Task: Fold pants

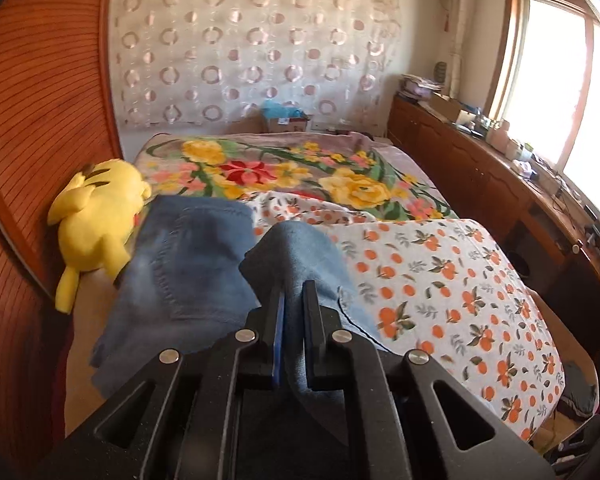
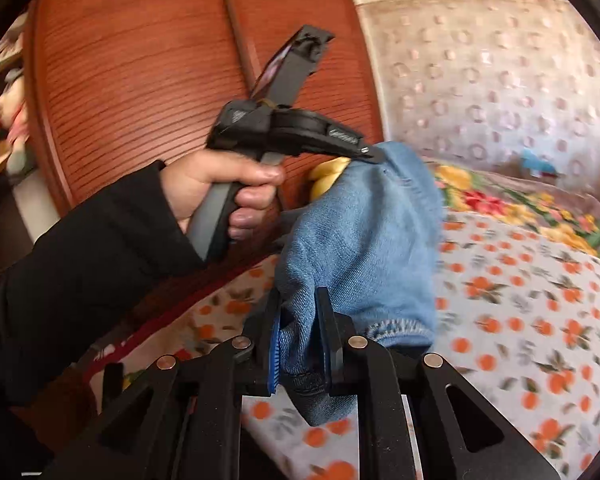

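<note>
Up close in the left wrist view, the left gripper (image 1: pixel 294 300) has its jaws drawn narrow on a fold of the pants (image 1: pixel 180 264), blue denim bunched between the pads and lifted above the bed. Most of the pants drape down to the left, over the orange-print sheet (image 1: pixel 440 280), with one edge against a yellow plush (image 1: pixel 96 224) that lies by the wooden headboard (image 1: pixel 32 120). Beyond the sheet spreads a floral blanket (image 1: pixel 300 176); a cluttered wooden counter (image 1: pixel 480 168) runs under the window (image 1: pixel 556 92) on the right.

Next, in the right wrist view, the right gripper (image 2: pixel 300 320) is likewise clamped narrow on the pants (image 2: pixel 364 232), near a stitched hem. Higher up, the left gripper (image 2: pixel 374 156) bites another part of the same cloth, so the denim hangs stretched between the two. A hand (image 2: pixel 220 188) in a black sleeve (image 2: pixel 100 248) grasps that gripper's handle. The plush (image 2: pixel 328 176) peeks out behind the denim, and the sheet (image 2: pixel 520 312) lies below.
</note>
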The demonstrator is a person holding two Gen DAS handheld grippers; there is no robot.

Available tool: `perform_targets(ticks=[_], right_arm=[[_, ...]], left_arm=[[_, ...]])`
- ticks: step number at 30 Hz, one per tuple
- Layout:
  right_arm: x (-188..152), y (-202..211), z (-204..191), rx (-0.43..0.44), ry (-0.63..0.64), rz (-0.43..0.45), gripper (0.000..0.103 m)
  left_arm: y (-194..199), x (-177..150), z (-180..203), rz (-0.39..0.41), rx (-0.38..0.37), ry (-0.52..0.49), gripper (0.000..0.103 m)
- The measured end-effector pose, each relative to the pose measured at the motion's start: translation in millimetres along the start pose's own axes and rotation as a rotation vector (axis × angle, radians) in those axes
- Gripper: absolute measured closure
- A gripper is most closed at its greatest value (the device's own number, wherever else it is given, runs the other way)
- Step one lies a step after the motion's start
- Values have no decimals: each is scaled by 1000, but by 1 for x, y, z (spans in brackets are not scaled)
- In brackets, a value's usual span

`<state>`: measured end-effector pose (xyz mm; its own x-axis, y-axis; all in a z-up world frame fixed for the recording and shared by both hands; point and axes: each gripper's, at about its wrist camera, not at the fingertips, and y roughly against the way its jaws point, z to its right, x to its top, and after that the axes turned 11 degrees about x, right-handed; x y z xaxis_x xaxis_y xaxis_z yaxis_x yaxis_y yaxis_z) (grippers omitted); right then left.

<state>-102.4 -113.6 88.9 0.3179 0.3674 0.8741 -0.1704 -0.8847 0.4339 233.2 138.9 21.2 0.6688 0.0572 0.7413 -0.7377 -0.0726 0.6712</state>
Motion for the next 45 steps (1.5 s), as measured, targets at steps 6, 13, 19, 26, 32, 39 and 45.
perform_targets(ticks=[6, 13, 19, 26, 32, 39, 45], right_arm=[[-11, -52, -21, 62, 15, -94, 88], [-18, -70, -23, 80, 3, -150, 81], [-6, -29, -23, 72, 6, -101, 78], [-10, 8, -11, 54, -12, -11, 76], [-11, 2, 4, -27, -64, 15, 76], [-27, -42, -23, 105, -90, -123, 76], [-20, -11, -32, 72, -92, -72, 76]], left_arm=[[-10, -34, -40, -31, 35, 45, 94], [-28, -68, -54, -52, 81, 50, 94], [-31, -78, -56, -54, 112, 34, 94], [-24, -86, -72, -71, 179, 50, 94], [18, -88, -78, -1, 164, 79, 94], [69, -81, -39, 93, 63, 30, 91], [74, -97, -1, 83, -19, -18, 90]])
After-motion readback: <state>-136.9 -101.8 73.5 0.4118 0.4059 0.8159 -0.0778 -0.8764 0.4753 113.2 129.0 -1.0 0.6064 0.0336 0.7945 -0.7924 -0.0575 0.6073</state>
